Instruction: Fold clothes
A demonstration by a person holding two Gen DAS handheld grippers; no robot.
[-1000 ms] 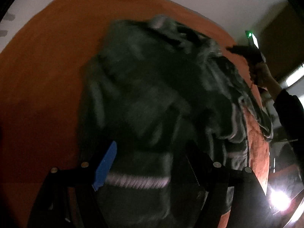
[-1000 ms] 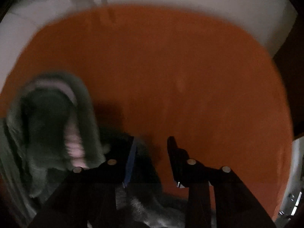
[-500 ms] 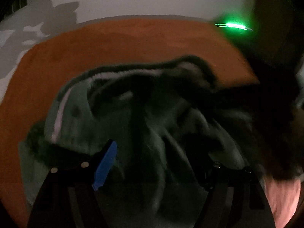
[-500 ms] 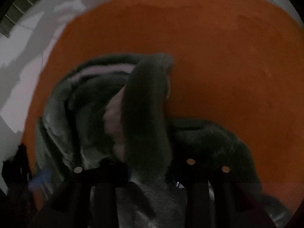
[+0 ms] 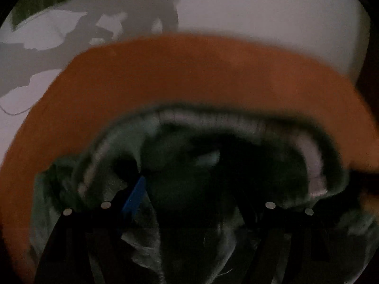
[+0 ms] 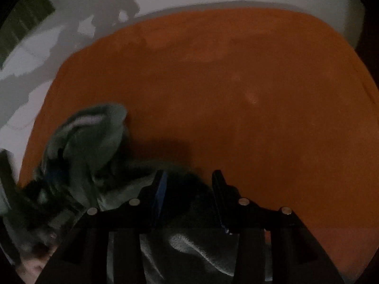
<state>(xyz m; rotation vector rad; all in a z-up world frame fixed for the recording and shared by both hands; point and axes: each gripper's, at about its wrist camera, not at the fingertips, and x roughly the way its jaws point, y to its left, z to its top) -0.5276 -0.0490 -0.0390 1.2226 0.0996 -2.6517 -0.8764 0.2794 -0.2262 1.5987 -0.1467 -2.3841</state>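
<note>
A dark green fleece garment (image 5: 184,184) with a pale ribbed band (image 5: 213,118) lies bunched on the orange cover (image 5: 189,71). My left gripper (image 5: 191,194) stands wide, shut on a thick bunch of that fleece, which fills the gap between its fingers. In the right wrist view the heap of the garment (image 6: 94,142) sits at the lower left. My right gripper (image 6: 189,179) is low over the garment's near edge. Its jaws are opening, with dark cloth lying loose between them.
The orange cover (image 6: 236,94) stretches bare ahead and to the right of the right gripper. A pale wall or floor (image 5: 260,11) with cast shadows lies past its far edge. Part of a hand (image 6: 35,265) shows at the lower left.
The left gripper swept across and the garment went from spread out to bunched. The fold that hung over the right gripper has dropped to the left, and its jaws stand wider.
</note>
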